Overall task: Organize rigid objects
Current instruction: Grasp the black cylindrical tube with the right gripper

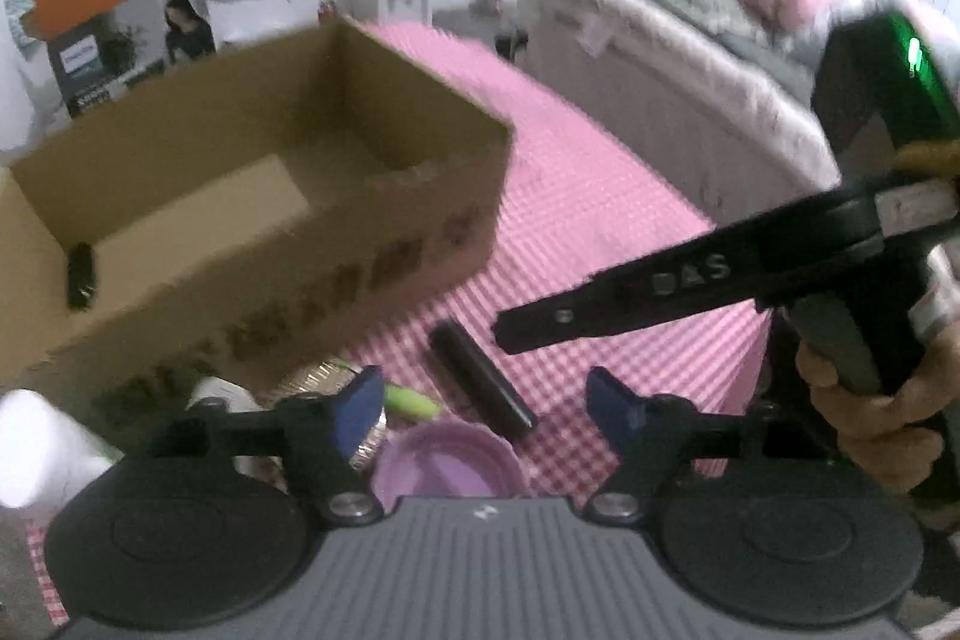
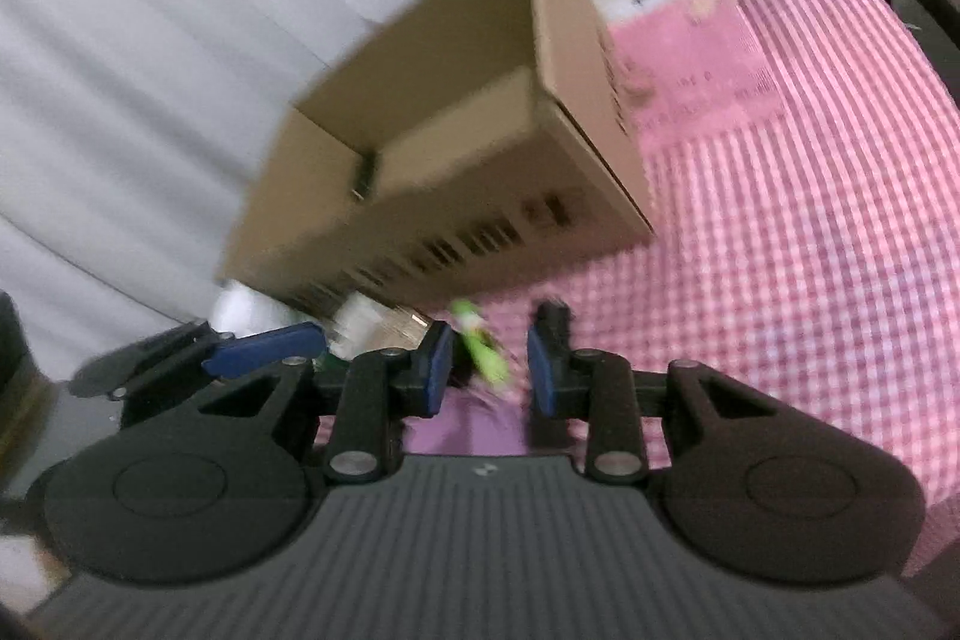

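Note:
An open cardboard box stands on the pink checked cloth, with one small black object inside at its left end. The box also shows in the right wrist view. My left gripper is open and empty, above a purple round lid, a green object and a black cylinder lying on the cloth. My right gripper is open, its blue pads either side of the green object, not closed on it. The right gripper's finger reaches in from the right in the left wrist view.
A white roll and a foil dish lie left of the lid. A pink printed sheet lies on the cloth beside the box. A sofa stands beyond the table. A grey curtain hangs at left.

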Action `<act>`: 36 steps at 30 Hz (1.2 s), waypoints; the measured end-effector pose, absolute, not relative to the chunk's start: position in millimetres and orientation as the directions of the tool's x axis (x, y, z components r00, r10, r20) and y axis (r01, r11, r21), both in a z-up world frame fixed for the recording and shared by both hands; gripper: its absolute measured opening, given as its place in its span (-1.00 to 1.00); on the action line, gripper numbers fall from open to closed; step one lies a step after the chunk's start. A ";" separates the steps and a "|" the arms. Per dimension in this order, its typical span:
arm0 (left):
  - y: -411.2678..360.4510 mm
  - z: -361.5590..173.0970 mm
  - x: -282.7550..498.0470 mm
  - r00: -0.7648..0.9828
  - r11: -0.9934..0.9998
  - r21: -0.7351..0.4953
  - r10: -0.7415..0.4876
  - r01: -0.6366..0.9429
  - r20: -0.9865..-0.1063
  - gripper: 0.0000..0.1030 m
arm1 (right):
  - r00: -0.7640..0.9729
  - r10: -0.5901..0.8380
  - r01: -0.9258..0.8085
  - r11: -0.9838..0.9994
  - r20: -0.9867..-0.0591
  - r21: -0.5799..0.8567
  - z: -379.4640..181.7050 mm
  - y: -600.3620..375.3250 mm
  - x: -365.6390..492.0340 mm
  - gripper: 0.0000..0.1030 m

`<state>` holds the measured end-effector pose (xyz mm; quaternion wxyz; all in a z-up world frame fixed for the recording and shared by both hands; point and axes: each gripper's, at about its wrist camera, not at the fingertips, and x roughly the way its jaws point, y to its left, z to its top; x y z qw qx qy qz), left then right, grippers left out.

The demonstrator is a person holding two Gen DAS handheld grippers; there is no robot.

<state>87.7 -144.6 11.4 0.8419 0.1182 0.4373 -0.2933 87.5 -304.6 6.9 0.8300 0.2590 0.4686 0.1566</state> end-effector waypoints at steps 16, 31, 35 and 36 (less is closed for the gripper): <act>-173.7 -34.8 106.1 0.390 0.790 -0.016 -0.320 0.613 -0.864 -0.21 | 0.407 0.454 -0.117 0.886 -0.792 0.448 -22.2 -268.0 133.6 -0.65; -195.8 -49.9 125.6 0.359 0.784 -0.012 -0.297 0.620 -0.885 -0.12 | 0.410 0.535 0.011 0.807 -0.738 0.591 -37.8 -305.5 129.5 -0.58; -194.9 -50.1 127.9 0.371 0.795 -0.015 -0.300 0.607 -0.879 -0.15 | 0.432 0.549 0.021 0.787 -0.715 0.617 -41.1 -311.1 128.0 -0.59; -194.5 -49.3 128.2 0.365 0.794 -0.022 -0.304 0.608 -0.880 -0.15 | 0.438 0.553 0.028 0.780 -0.709 0.625 -41.9 -312.7 126.7 -0.59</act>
